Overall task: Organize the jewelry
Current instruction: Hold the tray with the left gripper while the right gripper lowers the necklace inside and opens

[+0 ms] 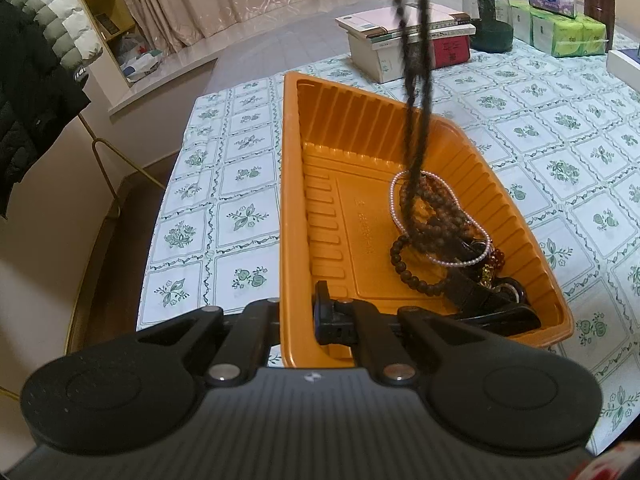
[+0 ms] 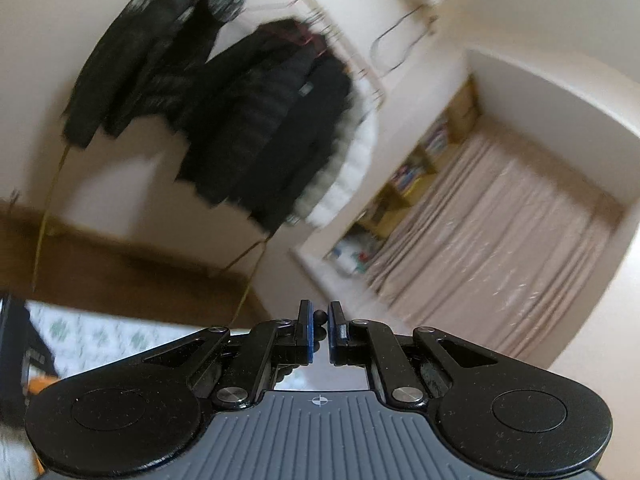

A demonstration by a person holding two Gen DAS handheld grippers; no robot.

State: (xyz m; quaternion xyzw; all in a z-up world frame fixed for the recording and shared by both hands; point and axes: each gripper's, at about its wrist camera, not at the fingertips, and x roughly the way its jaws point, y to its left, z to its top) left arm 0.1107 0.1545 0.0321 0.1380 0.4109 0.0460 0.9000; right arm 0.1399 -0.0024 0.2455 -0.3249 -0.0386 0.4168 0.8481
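Note:
An orange plastic tray (image 1: 320, 152) lies on the floral tablecloth. My left gripper (image 1: 298, 320) is shut on the tray's near wall, one finger inside and one outside. Inside the tray lie a pearl strand (image 1: 396, 208), brown bead bracelets (image 1: 404, 268) and dark pieces at the near right corner. A long dark bead necklace (image 1: 416, 80) hangs from above, its lower end in the tray. My right gripper (image 2: 319, 328) is high up, shut on dark beads (image 2: 319, 314) of that necklace; its view shows the room, blurred.
Stacked books (image 1: 408, 36), a green jar (image 1: 486, 16) and tissue packs (image 1: 560, 20) stand at the table's far side. The table's left edge (image 1: 176, 184) drops to the floor. Coats (image 2: 248, 112) hang on a rack left of the table.

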